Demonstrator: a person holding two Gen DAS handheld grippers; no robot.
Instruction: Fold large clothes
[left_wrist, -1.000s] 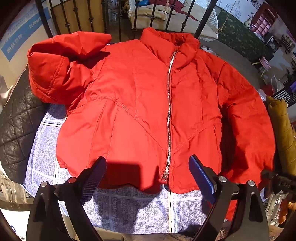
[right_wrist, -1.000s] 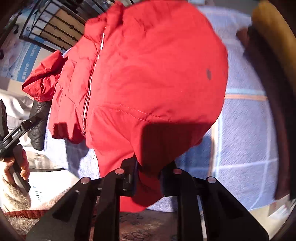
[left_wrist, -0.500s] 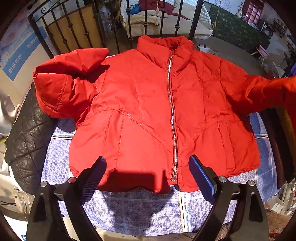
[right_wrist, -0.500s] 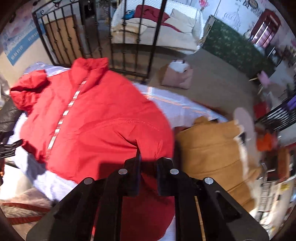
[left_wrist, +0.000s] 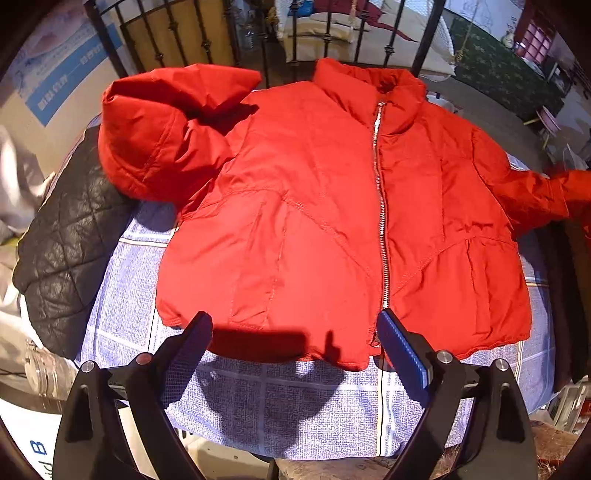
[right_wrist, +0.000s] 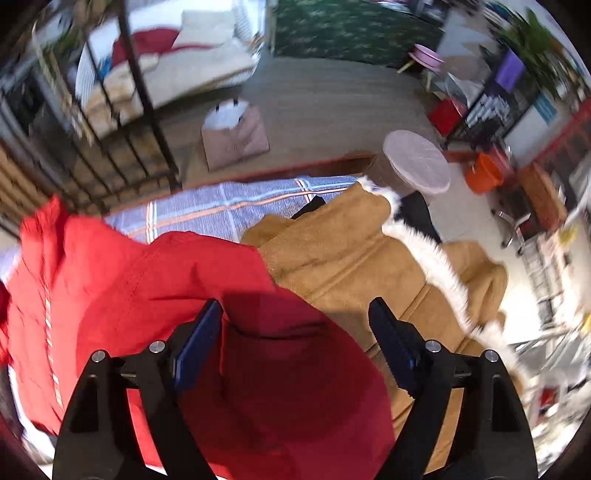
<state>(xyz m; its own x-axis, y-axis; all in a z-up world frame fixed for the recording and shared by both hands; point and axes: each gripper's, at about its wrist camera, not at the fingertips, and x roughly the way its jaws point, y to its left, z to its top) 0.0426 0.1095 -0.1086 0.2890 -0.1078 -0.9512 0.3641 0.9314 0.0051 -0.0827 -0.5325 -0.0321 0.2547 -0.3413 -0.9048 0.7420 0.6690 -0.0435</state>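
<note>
A red puffer jacket (left_wrist: 332, 206) lies front up and zipped on a blue checked cloth (left_wrist: 295, 398). Its left sleeve (left_wrist: 162, 129) is bunched up at the far left. Its right sleeve (left_wrist: 535, 192) stretches out to the right edge. My left gripper (left_wrist: 295, 332) is open and empty, just above the jacket's hem. In the right wrist view my right gripper (right_wrist: 295, 321) is open, and the red sleeve (right_wrist: 258, 350) lies loose between and under its fingers.
A black quilted jacket (left_wrist: 70, 251) lies at the cloth's left edge. A tan coat with white fur trim (right_wrist: 369, 258) lies right of the red jacket. A black metal railing (left_wrist: 258, 33) stands behind. A round stool (right_wrist: 417, 162) and a paper bag (right_wrist: 236, 133) are on the floor.
My right gripper carried the right sleeve outward to the right and then opened, letting it go. The sleeve is now spread out. My left gripper stayed open near the hem.
</note>
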